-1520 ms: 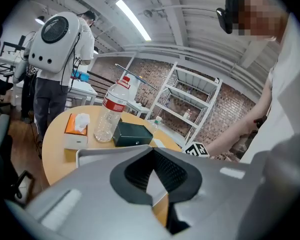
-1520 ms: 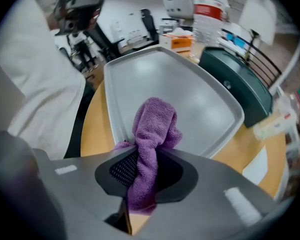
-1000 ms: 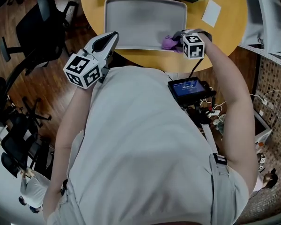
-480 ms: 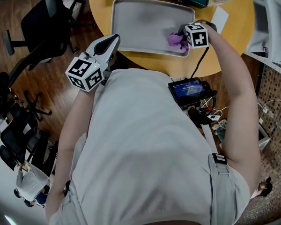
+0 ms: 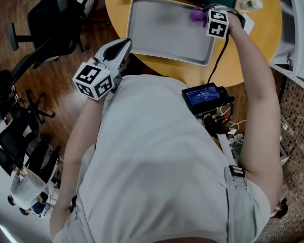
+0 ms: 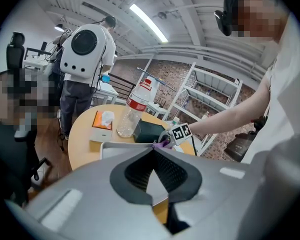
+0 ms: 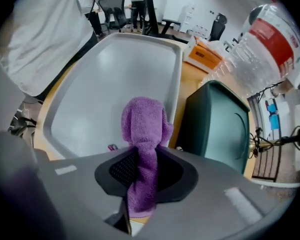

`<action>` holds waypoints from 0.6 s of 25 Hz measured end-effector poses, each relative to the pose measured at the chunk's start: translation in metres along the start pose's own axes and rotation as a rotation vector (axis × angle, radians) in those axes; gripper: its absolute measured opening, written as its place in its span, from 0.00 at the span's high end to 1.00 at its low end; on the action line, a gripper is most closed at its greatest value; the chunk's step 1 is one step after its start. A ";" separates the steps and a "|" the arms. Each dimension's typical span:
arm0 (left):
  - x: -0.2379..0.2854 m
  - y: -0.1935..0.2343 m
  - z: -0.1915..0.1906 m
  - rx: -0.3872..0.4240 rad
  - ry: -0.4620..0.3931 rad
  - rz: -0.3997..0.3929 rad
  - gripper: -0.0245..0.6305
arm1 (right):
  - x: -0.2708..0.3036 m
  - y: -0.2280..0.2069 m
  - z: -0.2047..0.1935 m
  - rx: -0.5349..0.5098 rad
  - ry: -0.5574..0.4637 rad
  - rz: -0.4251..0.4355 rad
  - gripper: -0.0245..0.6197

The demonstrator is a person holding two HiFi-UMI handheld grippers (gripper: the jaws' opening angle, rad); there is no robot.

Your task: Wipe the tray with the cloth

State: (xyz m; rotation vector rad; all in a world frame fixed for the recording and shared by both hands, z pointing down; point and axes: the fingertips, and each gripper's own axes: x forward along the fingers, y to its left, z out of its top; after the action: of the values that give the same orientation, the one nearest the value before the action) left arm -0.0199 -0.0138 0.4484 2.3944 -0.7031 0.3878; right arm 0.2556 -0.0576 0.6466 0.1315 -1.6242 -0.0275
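A grey tray (image 5: 167,32) lies on the round wooden table (image 5: 228,65). My right gripper (image 5: 203,14) points down over the tray's far right corner, shut on a purple cloth (image 5: 194,15). In the right gripper view the cloth (image 7: 142,124) hangs from between the jaws (image 7: 142,156) onto the tray (image 7: 105,84). Those jaws have just been opening a little, with the cloth still pinched between them. My left gripper (image 5: 125,43) hovers off the tray's near left corner, shut and holding nothing; its tips (image 6: 152,150) meet above the tray (image 6: 115,148).
Beyond the tray stand a dark green box (image 7: 220,129), a clear plastic bottle (image 7: 260,44) and an orange tissue box (image 6: 102,124). A white paper (image 5: 248,22) lies at the right. Office chairs (image 5: 55,19) stand left of the table, and a person (image 6: 85,69) stands behind it.
My right gripper has dragged the cloth from the tray's near right corner along the right side to the far right corner. The left gripper has barely shifted.
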 end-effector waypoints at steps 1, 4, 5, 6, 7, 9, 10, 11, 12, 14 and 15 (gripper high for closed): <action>-0.001 0.001 0.000 -0.001 -0.002 0.002 0.96 | 0.001 -0.002 0.000 0.007 0.018 -0.033 0.84; -0.004 0.003 -0.002 -0.006 -0.002 0.006 0.96 | 0.005 -0.002 0.000 0.040 0.070 -0.131 0.84; -0.005 0.003 -0.003 -0.007 0.000 0.005 0.96 | 0.006 -0.001 0.000 0.061 0.088 -0.165 0.84; -0.005 0.002 -0.004 -0.007 0.001 0.002 0.96 | 0.007 -0.001 0.000 0.081 0.108 -0.195 0.84; -0.005 0.002 -0.005 -0.006 0.002 0.000 0.96 | 0.007 -0.001 0.000 0.097 0.126 -0.219 0.84; -0.006 0.000 -0.004 -0.002 -0.001 -0.007 0.96 | 0.007 0.000 0.002 0.114 0.153 -0.253 0.85; -0.007 -0.001 -0.004 0.001 -0.003 -0.010 0.96 | 0.007 0.002 0.003 0.118 0.159 -0.261 0.85; -0.008 -0.001 -0.003 0.003 -0.004 -0.012 0.96 | 0.006 0.006 0.006 0.123 0.160 -0.264 0.85; -0.009 -0.002 -0.003 0.004 -0.006 -0.014 0.96 | 0.006 0.010 0.009 0.129 0.156 -0.263 0.85; -0.012 -0.002 -0.004 0.005 -0.009 -0.017 0.96 | 0.005 0.022 0.016 0.138 0.143 -0.256 0.85; -0.013 -0.003 -0.005 0.006 -0.009 -0.020 0.96 | 0.005 0.029 0.021 0.137 0.136 -0.252 0.85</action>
State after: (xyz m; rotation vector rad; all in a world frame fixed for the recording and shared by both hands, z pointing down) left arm -0.0296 -0.0037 0.4457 2.4080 -0.6832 0.3711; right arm 0.2325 -0.0304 0.6529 0.4344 -1.4649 -0.0987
